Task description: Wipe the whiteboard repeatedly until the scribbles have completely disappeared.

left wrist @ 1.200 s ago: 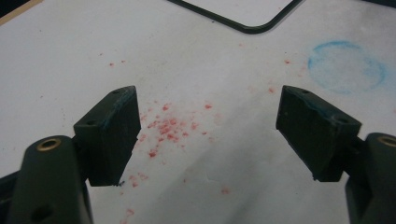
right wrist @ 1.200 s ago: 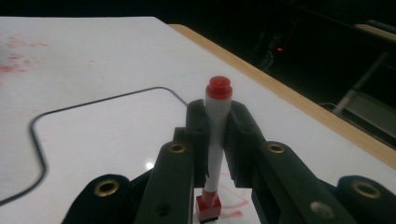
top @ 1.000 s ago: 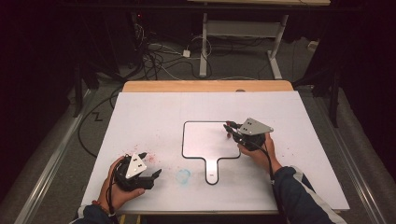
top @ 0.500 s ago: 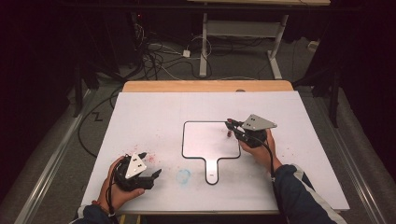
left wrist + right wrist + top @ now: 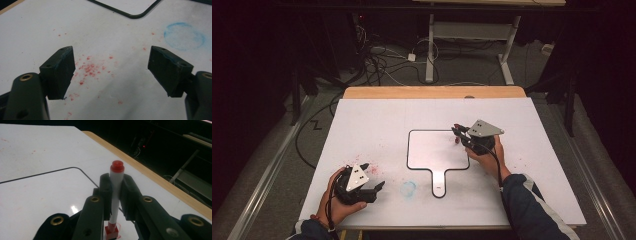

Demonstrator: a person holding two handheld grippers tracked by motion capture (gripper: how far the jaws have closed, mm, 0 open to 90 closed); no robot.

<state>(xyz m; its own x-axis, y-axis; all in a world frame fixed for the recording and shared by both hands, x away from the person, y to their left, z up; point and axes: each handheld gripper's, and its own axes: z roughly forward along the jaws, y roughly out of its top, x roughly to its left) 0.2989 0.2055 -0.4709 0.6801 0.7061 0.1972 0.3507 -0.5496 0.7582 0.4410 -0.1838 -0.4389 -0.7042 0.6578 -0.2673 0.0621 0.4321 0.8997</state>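
**Red marker clamped in right hand-held gripper at whiteboard edge**

We count one marker [image 5: 116,185], one paddle-shaped whiteboard [image 5: 434,150], two hand-held grippers, one blue ring mark [image 5: 408,188] and one scatter of red specks [image 5: 90,70] on the white tabletop [image 5: 377,120].

The right hand-held gripper [image 5: 458,134] has its jaws closed tight on the marker's white barrel; in the right gripper view the two black pads press on it from either side, about mid-length. The marker stands nearly upright between the jaws, long axis running top to bottom, with the round red end [image 5: 117,166] up above the pads and the square red end [image 5: 111,231] down below them, at or just above the whiteboard surface; we cannot tell whether it touches. A faint red stroke lies beside that lower end. The marker sits over the whiteboard's right edge, near its upper right corner.

The left hand-held gripper [image 5: 111,72] has its jaws spread wide with nothing between them. The red specks lie directly beneath and ahead of its pads; the blue ring lies ahead of its right-hand jaw, and a rounded whiteboard corner lies farther ahead.
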